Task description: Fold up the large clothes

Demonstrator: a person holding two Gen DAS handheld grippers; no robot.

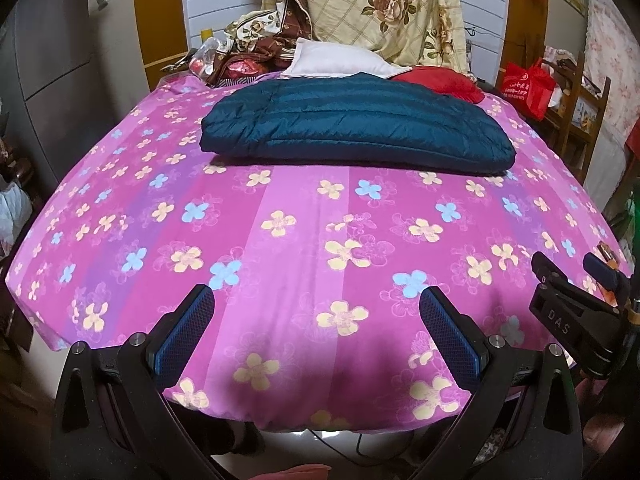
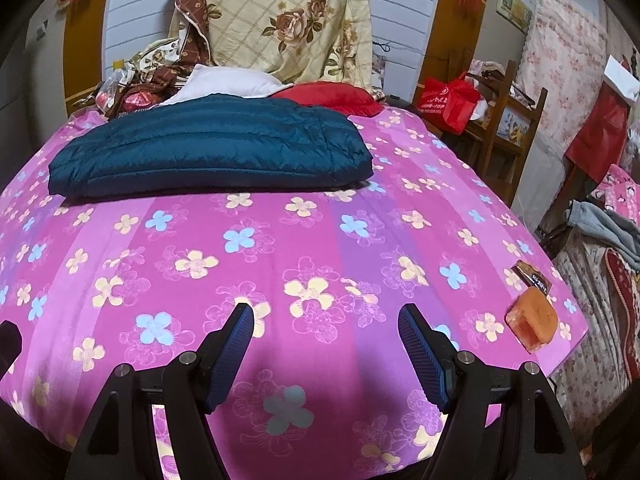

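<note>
A dark teal quilted down jacket [image 1: 356, 128] lies folded into a flat rectangle on the far half of the bed, on the pink flowered sheet [image 1: 304, 240]. It also shows in the right wrist view [image 2: 208, 148], far left of centre. My left gripper [image 1: 316, 300] is open and empty, over the near edge of the bed, well short of the jacket. My right gripper [image 2: 326, 316] is open and empty, also over the near edge. The right gripper's body [image 1: 576, 312] shows at the right of the left wrist view.
A white pillow [image 1: 340, 60] and a red cushion [image 1: 440, 80] lie behind the jacket, with piled bedding [image 1: 380, 8] against the wall. An orange block [image 2: 532, 322] and a small dark packet [image 2: 532, 276] sit at the bed's right corner. A wooden chair with a red bag [image 2: 448, 104] stands at the right.
</note>
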